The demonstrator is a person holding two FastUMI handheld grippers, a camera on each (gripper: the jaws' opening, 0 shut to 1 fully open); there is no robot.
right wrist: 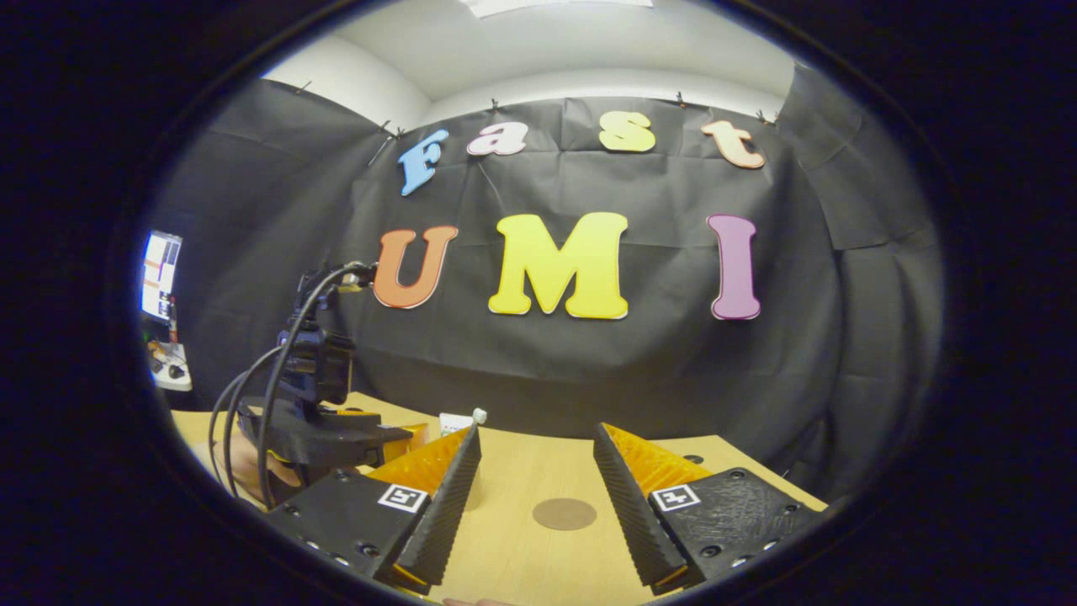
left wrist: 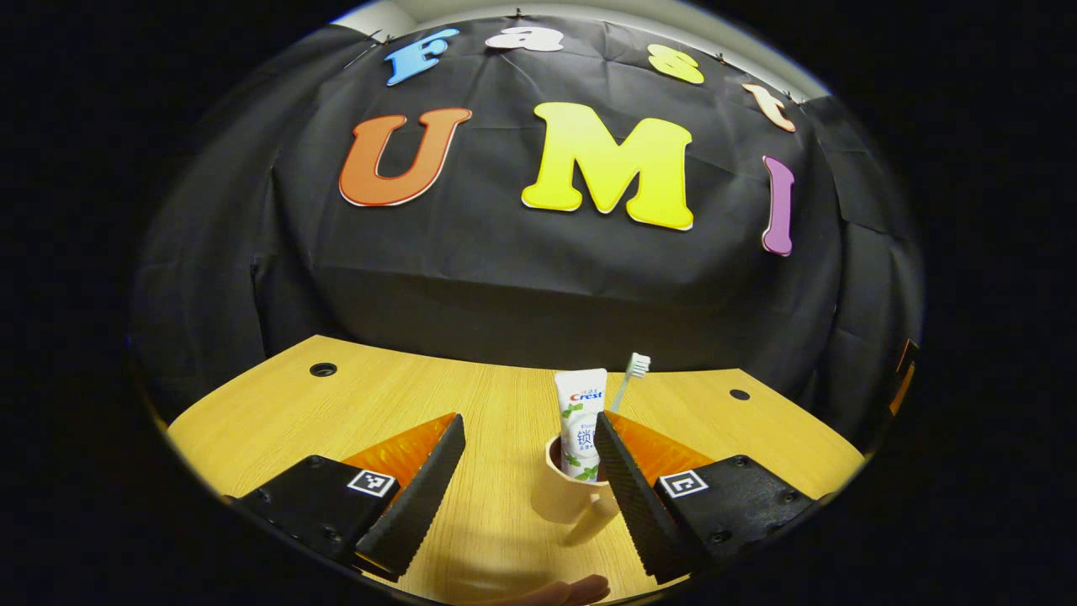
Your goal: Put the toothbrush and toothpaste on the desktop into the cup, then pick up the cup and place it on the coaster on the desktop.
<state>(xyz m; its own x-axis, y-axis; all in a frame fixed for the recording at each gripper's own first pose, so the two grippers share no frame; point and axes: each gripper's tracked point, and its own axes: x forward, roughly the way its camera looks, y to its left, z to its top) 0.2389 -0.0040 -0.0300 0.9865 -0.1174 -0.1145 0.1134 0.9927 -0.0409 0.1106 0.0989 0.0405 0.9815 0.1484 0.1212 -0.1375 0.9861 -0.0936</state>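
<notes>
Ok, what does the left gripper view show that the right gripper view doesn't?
Left gripper view: the beige handled cup on the desktop, beside one of the open jaws. Right gripper view: the round brown coaster, bare, ahead of the open jaws, plus the left gripper and a lit screen. Both: the light wooden desktop, the white toothpaste tube and the white-headed toothbrush, which stand in the cup; just their tops peek out in the right gripper view.

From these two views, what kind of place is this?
Likely a staged recording booth, not a home: black cloth wall behind a wooden desk, monitor off to one side. Props are a cup and coaster.
</notes>
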